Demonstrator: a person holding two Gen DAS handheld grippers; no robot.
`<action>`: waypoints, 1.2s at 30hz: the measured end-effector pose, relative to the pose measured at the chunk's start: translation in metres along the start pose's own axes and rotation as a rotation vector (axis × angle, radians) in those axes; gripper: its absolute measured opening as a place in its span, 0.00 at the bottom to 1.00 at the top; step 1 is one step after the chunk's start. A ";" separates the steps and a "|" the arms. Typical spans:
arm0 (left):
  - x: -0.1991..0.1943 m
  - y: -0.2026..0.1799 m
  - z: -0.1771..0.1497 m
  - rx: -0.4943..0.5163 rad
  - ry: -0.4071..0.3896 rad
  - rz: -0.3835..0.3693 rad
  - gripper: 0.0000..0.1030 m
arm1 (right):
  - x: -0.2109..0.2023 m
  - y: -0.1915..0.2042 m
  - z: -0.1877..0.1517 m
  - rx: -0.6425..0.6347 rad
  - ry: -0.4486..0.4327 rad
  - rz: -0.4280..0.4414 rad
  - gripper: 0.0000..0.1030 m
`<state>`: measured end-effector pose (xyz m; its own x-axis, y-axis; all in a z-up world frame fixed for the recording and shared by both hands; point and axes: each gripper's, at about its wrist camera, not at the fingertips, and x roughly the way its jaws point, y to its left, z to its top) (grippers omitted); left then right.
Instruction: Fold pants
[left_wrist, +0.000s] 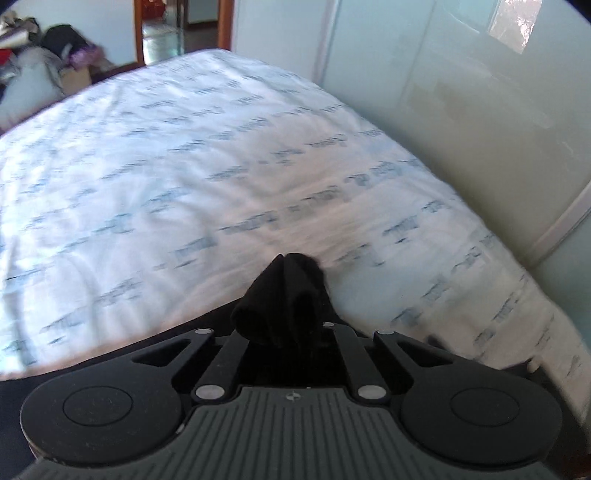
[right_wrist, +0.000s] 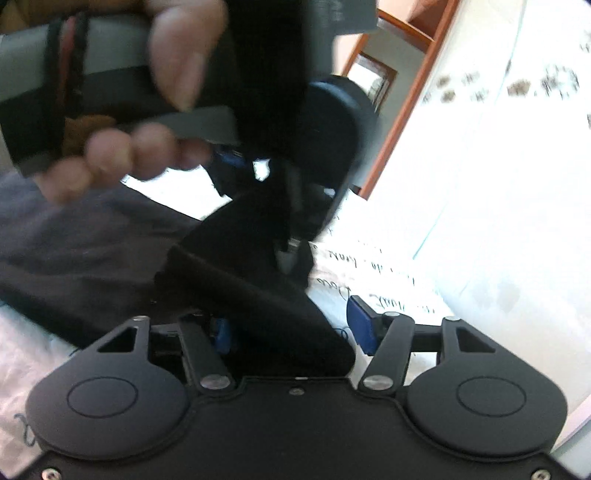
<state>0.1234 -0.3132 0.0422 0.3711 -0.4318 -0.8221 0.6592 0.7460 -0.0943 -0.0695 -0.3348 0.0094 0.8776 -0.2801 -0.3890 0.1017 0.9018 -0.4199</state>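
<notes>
The black pants are bunched into a peak between the fingers of my left gripper, which is shut on the cloth above the white printed bedsheet. In the right wrist view the pants spread dark to the left over the bed. A fold of them lies between the blue pads of my right gripper, which stands open; the right-hand pad is clear of the cloth. Just beyond, a person's hand holds the left gripper, pinching the same fold from above.
Pale glossy wall panels run close along the bed's right side. A pile of clothes and bags sits beyond the far left corner, beside a wooden door frame. The wooden frame also shows in the right wrist view.
</notes>
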 end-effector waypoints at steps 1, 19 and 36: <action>-0.005 0.008 -0.005 -0.009 0.003 0.006 0.06 | -0.003 0.002 -0.001 -0.020 -0.006 0.010 0.55; -0.093 0.134 -0.068 -0.162 -0.032 -0.005 0.06 | -0.043 0.050 0.007 -0.339 -0.069 0.134 0.50; -0.113 0.238 -0.152 -0.293 0.016 0.089 0.07 | -0.058 0.054 0.039 -0.209 -0.106 0.304 0.58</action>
<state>0.1393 -0.0098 0.0272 0.4073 -0.3515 -0.8430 0.4065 0.8963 -0.1773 -0.0965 -0.2573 0.0415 0.8976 0.0352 -0.4394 -0.2590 0.8488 -0.4610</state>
